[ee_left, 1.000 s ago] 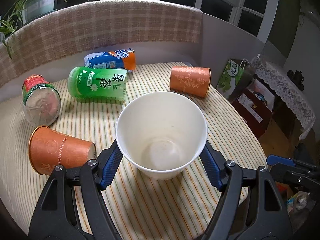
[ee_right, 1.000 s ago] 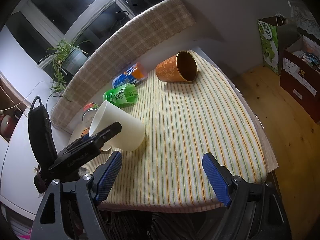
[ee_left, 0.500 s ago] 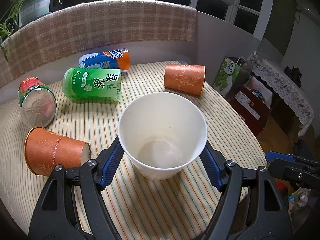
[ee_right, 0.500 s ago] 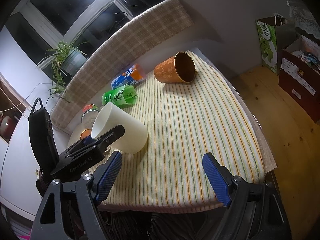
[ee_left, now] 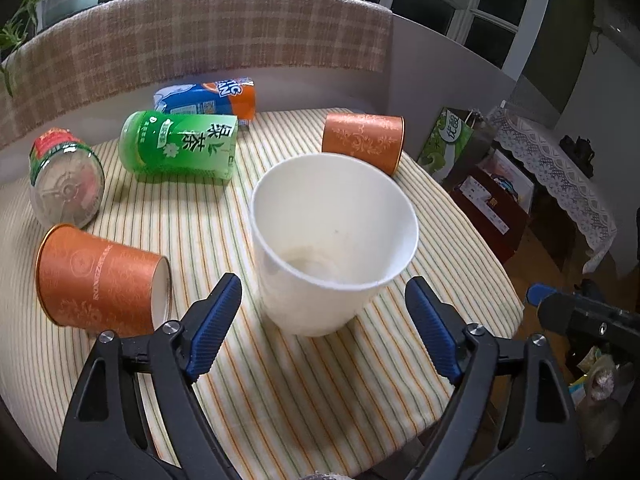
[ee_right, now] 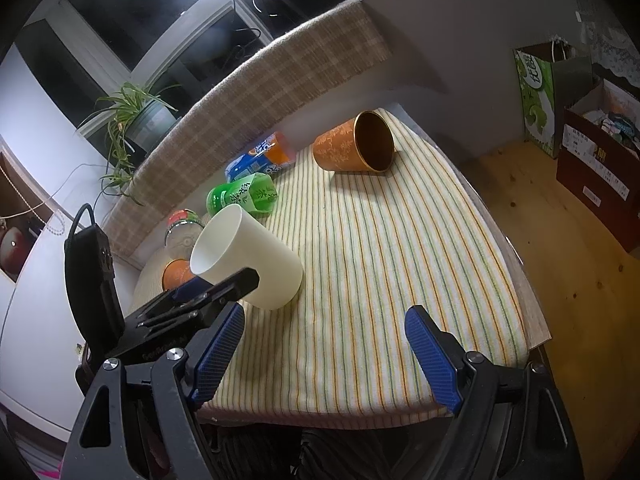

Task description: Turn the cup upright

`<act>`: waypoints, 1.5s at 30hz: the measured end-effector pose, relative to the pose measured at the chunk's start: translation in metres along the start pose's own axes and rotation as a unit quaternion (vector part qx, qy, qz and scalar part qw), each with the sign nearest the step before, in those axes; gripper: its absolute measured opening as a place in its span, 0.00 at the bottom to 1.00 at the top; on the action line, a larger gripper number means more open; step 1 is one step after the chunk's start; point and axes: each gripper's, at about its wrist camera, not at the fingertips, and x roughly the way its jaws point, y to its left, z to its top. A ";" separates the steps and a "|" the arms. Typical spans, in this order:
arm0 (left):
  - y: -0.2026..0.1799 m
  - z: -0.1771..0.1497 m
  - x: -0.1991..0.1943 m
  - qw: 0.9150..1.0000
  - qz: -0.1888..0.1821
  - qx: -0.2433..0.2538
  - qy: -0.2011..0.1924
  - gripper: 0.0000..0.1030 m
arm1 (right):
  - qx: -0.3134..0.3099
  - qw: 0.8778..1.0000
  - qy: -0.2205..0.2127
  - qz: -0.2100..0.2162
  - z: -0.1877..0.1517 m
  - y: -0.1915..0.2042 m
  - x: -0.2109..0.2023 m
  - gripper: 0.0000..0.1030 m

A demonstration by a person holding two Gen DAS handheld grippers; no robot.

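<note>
Striped tablecloth [ee_left: 304, 392] covered the round table [ee_right: 534, 332]; its near edge and right-hand edge dropped off to wooden floor [ee_right: 580, 264]. Checked cloth [ee_left: 192, 36] ran along the raised back behind the table.

Left gripper [ee_left: 322, 326] was held low over the near edge, pointing in across the cloth. Its jaws were spread wide, holding nothing; the blue pads [ee_left: 214, 330] stood off either side of the white cup [ee_left: 334, 240] with a gap showing on both.

White cup sat near the middle-front of the table, mouth up; in the right wrist view [ee_right: 250, 256] it looked tilted, though the fisheye made that hard to judge.

Right gripper [ee_right: 326, 354] hung off the table's near corner, jaws equally wide and empty, aimed over open striped cloth.

Lying on their sides: orange cup [ee_left: 100, 276] left of the white one and near the left pad; second orange cup [ee_left: 364, 140] at the far right, mouth toward the edge; green can [ee_left: 182, 146], blue-and-orange can [ee_left: 208, 98] and clear jar [ee_left: 66, 184] clustered far left.

Open cloth lay right of and in front of the white cup.
</note>
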 end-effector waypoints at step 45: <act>0.021 -0.025 -0.160 0.963 0.116 -0.014 -0.241 1.00 | -0.131 0.974 -0.164 -0.081 -0.019 0.081 -0.028 1.00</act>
